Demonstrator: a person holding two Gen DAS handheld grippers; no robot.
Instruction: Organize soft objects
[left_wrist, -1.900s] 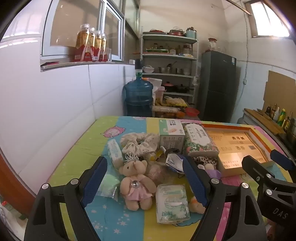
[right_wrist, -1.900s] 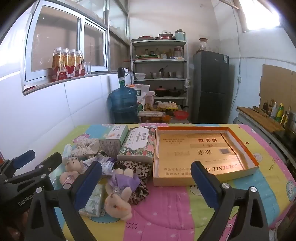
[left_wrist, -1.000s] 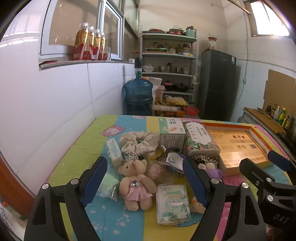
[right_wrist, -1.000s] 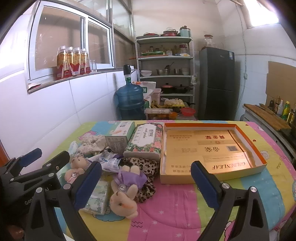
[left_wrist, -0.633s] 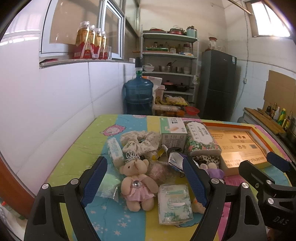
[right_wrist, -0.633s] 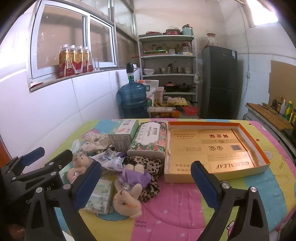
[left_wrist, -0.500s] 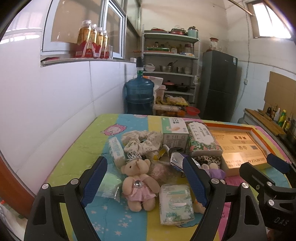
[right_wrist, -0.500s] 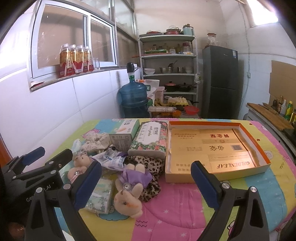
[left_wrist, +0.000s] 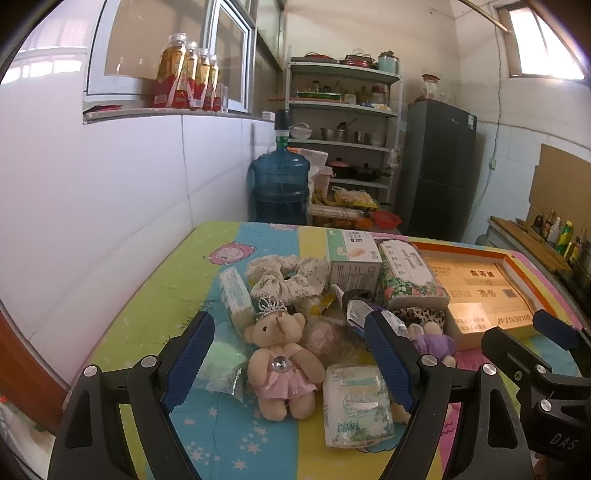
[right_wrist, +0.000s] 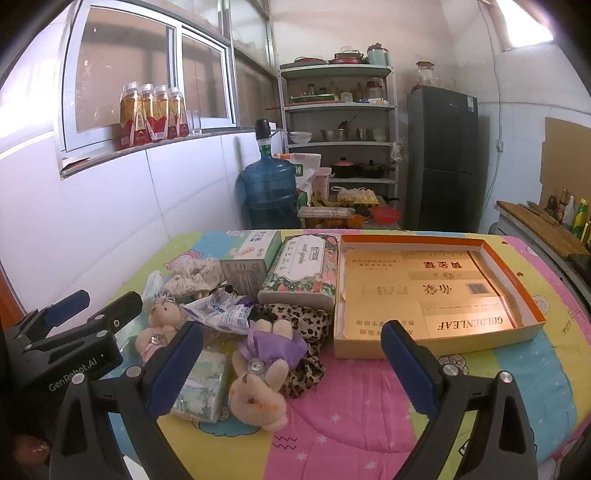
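Left wrist view has the left gripper (left_wrist: 288, 363) spread wide and empty, with the bear in the pink dress (left_wrist: 281, 363) lying directly ahead between its fingers, long axis running away from the camera, head toward the far side. Beside it lies a tissue pack (left_wrist: 356, 404). The right gripper (right_wrist: 291, 363) is also wide apart and empty, facing the purple-dressed bunny (right_wrist: 264, 373); the orange-rimmed box (right_wrist: 436, 334) sits just beyond on the worktop (right_wrist: 369, 424). Nothing appears sorted yet; the left gripper looks nearer the bear.
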